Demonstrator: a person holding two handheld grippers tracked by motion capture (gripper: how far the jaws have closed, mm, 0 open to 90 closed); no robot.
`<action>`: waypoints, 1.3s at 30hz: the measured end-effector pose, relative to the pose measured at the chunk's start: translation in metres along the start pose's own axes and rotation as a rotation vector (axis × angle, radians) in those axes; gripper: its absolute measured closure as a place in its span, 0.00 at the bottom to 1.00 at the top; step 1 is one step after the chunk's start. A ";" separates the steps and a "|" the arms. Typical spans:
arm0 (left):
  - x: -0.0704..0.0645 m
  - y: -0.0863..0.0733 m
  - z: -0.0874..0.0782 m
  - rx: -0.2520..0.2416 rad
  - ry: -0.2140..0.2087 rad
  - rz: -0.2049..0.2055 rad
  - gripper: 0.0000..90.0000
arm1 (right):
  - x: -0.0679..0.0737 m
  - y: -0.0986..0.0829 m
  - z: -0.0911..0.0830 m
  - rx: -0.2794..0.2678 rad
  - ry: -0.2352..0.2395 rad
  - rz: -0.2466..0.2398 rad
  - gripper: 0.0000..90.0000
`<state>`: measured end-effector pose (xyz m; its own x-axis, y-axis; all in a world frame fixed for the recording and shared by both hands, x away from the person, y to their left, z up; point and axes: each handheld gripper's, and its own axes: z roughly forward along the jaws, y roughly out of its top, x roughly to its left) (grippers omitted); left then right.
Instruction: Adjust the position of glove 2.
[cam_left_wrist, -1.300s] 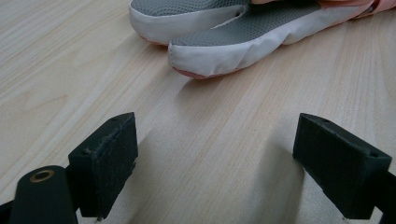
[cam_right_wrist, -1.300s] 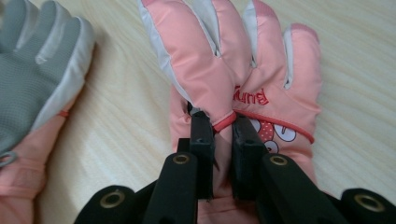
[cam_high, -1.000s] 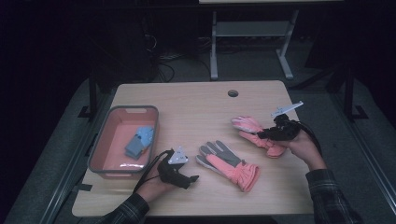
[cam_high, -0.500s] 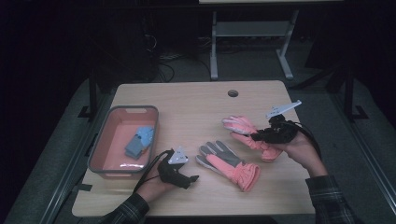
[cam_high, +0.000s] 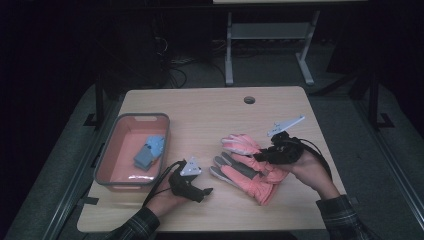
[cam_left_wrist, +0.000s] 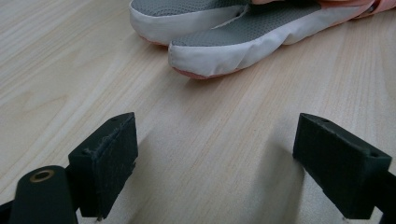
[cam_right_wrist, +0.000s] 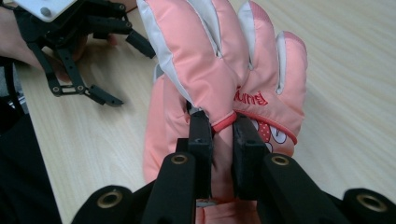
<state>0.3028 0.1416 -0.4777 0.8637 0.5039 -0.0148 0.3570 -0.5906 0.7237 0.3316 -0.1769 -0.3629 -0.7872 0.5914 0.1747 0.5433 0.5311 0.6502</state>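
Pinching the cuff of 1 pink glove (cam_right_wrist: 224, 65) in the right gripper (cam_right_wrist: 219, 135), above the second glove (cam_high: 245, 177). Resting wide open on the table (cam_high: 210, 107), left gripper (cam_high: 197, 191); fingertips just ahead.

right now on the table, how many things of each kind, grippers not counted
pink gloves: 2, the held glove clamped by the right gripper and lying partly over the lower glove
pink bin: 1
blue-grey items in the bin: 2, as far as the high view shows
total: 5
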 end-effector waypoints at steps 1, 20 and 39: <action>0.000 0.000 0.000 0.002 0.000 0.002 0.15 | 0.003 0.000 0.002 0.008 -0.001 -0.006 0.89; 0.000 0.000 0.000 0.000 0.000 0.000 0.15 | 0.027 0.010 0.037 0.083 -0.006 -0.037 0.84; 0.000 0.001 0.000 0.009 -0.001 0.007 0.14 | 0.023 0.013 0.022 0.003 0.028 -0.048 0.55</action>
<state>0.3034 0.1416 -0.4771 0.8665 0.4990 -0.0111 0.3544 -0.5995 0.7177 0.3273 -0.1432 -0.3672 -0.8202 0.5479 0.1645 0.5056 0.5598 0.6564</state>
